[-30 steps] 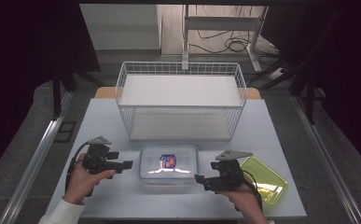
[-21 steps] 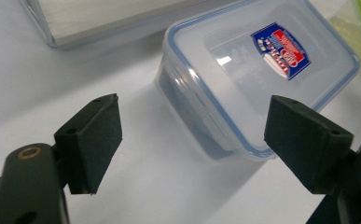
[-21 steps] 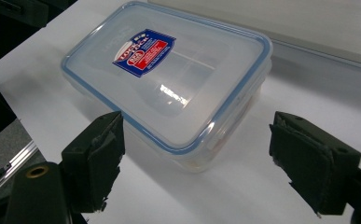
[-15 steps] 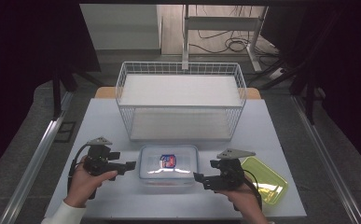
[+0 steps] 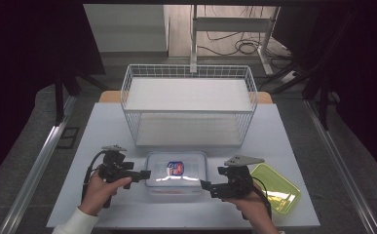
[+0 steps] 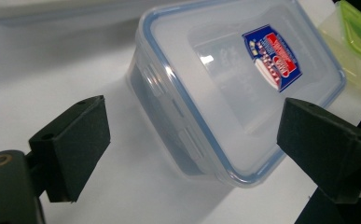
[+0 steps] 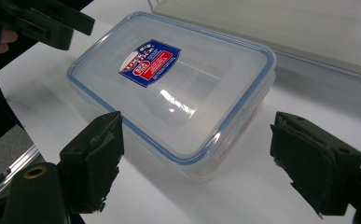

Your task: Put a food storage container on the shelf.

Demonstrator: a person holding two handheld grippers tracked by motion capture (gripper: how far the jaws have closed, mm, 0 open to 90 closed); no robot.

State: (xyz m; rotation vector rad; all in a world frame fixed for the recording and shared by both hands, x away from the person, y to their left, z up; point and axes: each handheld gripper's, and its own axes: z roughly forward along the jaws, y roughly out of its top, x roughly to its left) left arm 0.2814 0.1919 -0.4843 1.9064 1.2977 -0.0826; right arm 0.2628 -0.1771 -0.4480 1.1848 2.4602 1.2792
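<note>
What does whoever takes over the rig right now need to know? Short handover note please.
Left gripper: open, jaws have just been opening, nothing between the pads, aimed at the left end of the clear lidded container.
Right gripper: open, empty, aimed at the container's right end.
Container sits on the table between them, lid on, in front of the wire basket. Green tray lies to its right.
Done: both grippers lined up on the container.
Left: neither gripper grips it yet; likely close on it next.

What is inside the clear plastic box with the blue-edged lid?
The clear plastic box looks empty through its lid; a red and blue sticker sits on top. Its cloudy walls and glare hide the bottom corners.
</note>
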